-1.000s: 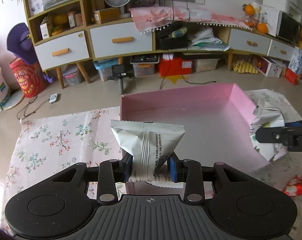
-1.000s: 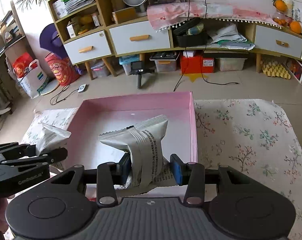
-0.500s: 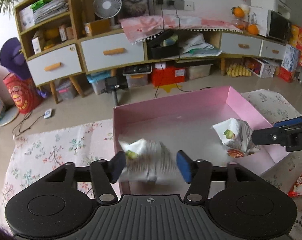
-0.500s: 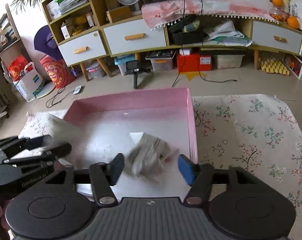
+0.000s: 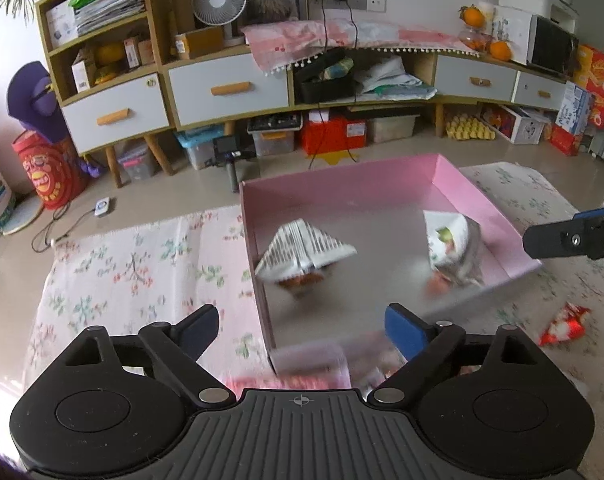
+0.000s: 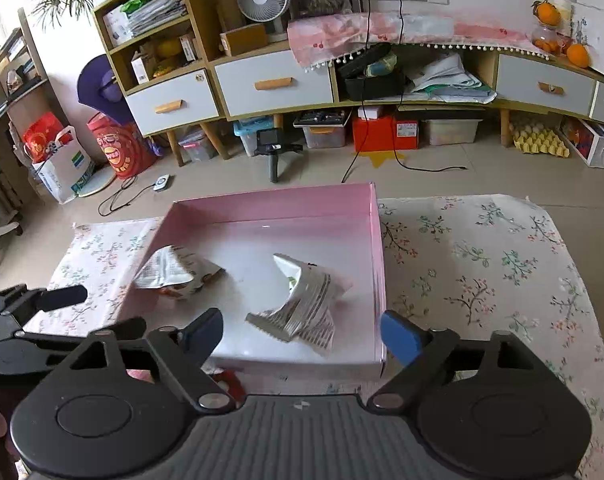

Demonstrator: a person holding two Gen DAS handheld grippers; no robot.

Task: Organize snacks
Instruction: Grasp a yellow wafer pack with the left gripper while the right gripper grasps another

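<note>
Your left gripper (image 5: 300,330) has just been opening and its jaws now stand spread wide with nothing between them; just ahead of them, inside the near left corner of the pink box (image 5: 341,182), lies a white snack packet (image 5: 303,250), crumpled into a tent shape with fine printed lines and a patch of orange-red picture at its lower edge, blurred in this view. Your right gripper (image 6: 302,334) has likewise just been opening, jaws wide apart and holding nothing; directly beyond them, on the box's white floor toward its right wall, sits the second snack packet (image 6: 302,300), also white with lined print, twisted and partly upright, a bit of green showing on its face. Off to the right of your left jaws, outside the box on the floral cloth (image 5: 142,256), lies a small red packet (image 5: 563,324), apart from everything else.
</note>
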